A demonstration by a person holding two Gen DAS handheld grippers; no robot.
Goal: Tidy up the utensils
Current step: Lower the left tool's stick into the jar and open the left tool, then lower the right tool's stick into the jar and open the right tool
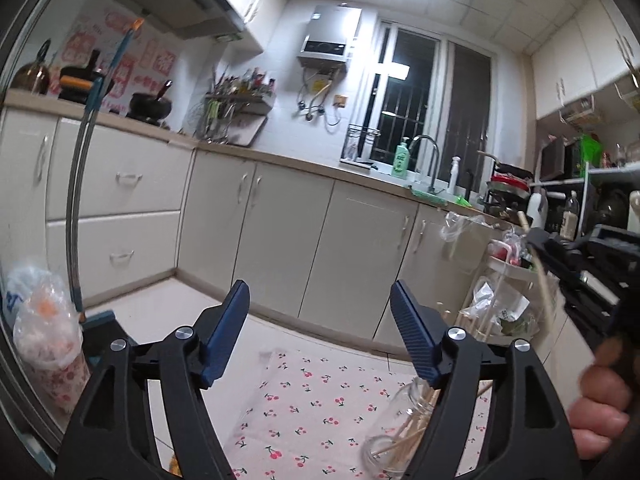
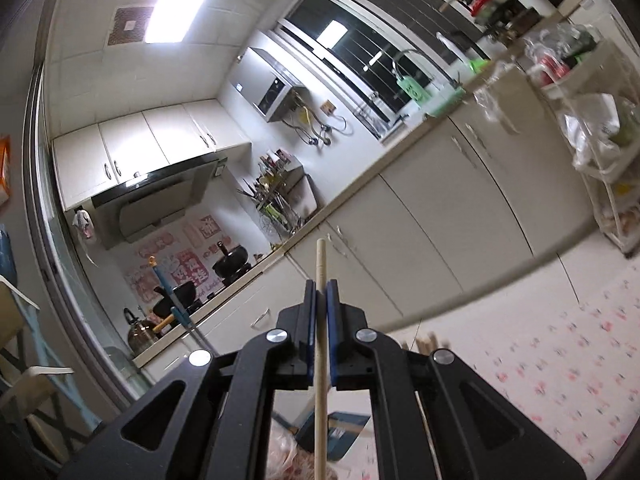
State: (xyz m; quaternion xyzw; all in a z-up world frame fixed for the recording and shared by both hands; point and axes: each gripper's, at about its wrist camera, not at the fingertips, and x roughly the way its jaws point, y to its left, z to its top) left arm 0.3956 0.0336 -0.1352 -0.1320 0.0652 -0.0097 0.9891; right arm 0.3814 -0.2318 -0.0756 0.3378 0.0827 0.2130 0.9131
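A: Any writing you could read?
B: None. The pink posters (image 1: 120,60) behind the stove were too blurred.
A: Biggest thing?
B: The desk's cherry-print cloth (image 1: 320,400). A glass jar (image 1: 394,436) of wooden chopsticks stood on it, partly behind the left claw's arm.
A: The claws?
B: The left claw (image 1: 320,320) stood wide, holding nothing. The right claw (image 2: 320,320) was clamped on one chopstick (image 2: 320,264), raised off the desk.

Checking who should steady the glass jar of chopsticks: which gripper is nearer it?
Left. The left gripper hangs open just above the glass jar. The right gripper, shut on one chopstick, is lifted off to the jar's right.
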